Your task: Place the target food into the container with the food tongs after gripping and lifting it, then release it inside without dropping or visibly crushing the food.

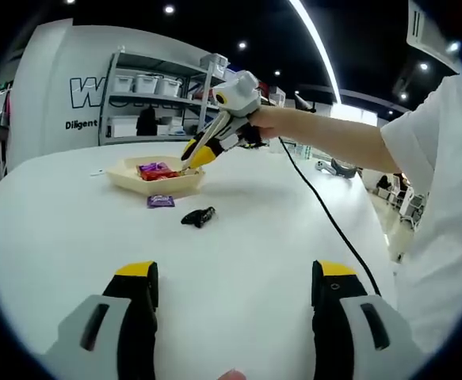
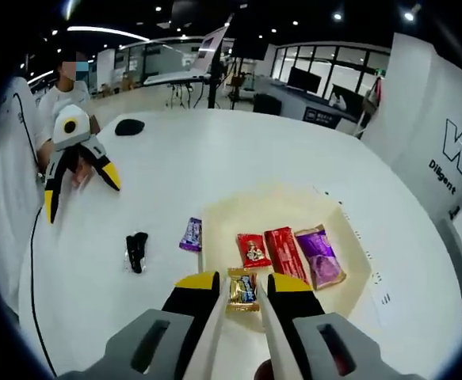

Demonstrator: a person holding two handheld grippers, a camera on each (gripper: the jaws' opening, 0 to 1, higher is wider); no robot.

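Note:
A cream tray holds a small red packet, a longer red packet, a purple packet and a gold-wrapped candy. My right gripper hangs over the tray's near edge. Its yellow-tipped jaws stand a little apart on either side of the gold candy, with a slim gap on each side. In the left gripper view the right gripper, held by a hand, dips into the tray. My left gripper is wide open above bare table, and it appears as the left gripper in the right gripper view.
A small purple packet and a black wrapped item lie on the white table beside the tray. A black cable trails across the table. A dark oval object sits far off. Shelving stands behind.

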